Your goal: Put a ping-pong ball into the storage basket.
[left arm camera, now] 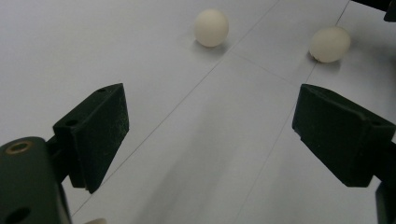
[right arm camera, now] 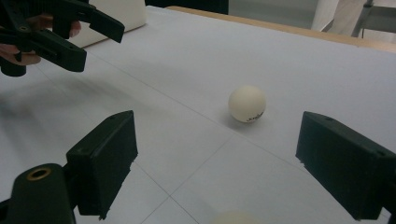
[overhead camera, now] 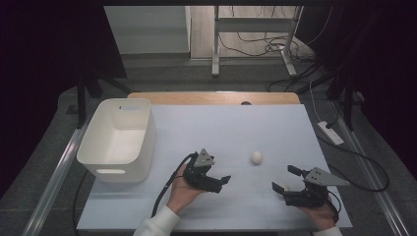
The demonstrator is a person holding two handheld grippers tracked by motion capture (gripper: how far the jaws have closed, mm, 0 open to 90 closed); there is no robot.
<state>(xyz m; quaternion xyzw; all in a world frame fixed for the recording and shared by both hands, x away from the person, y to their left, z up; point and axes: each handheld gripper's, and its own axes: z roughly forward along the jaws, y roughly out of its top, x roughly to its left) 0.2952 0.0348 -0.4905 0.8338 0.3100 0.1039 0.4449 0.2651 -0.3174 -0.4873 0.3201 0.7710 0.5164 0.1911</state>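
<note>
Two white balls lie on the white table top. One ball (overhead camera: 256,157) (right arm camera: 247,103) rests in the open, ahead of both grippers. The second ball (left arm camera: 329,44) (right arm camera: 233,218) lies low between my right gripper's jaws, untouched. My left gripper (overhead camera: 219,176) (left arm camera: 210,102) is open and empty, held in a hand near the table's middle; it points toward the first ball (left arm camera: 211,27). My right gripper (overhead camera: 285,178) (right arm camera: 215,135) is open at the front right, its jaws spread wide. The left gripper (right arm camera: 95,42) also appears at the upper left of the right gripper view, its jaws apart.
A white plastic bin (overhead camera: 118,140) with handle slots stands at the table's left side. The table's wooden far edge (overhead camera: 216,97) lies beyond the white sheet (overhead camera: 231,128). Cables and a metal stand (overhead camera: 255,39) sit on the floor behind.
</note>
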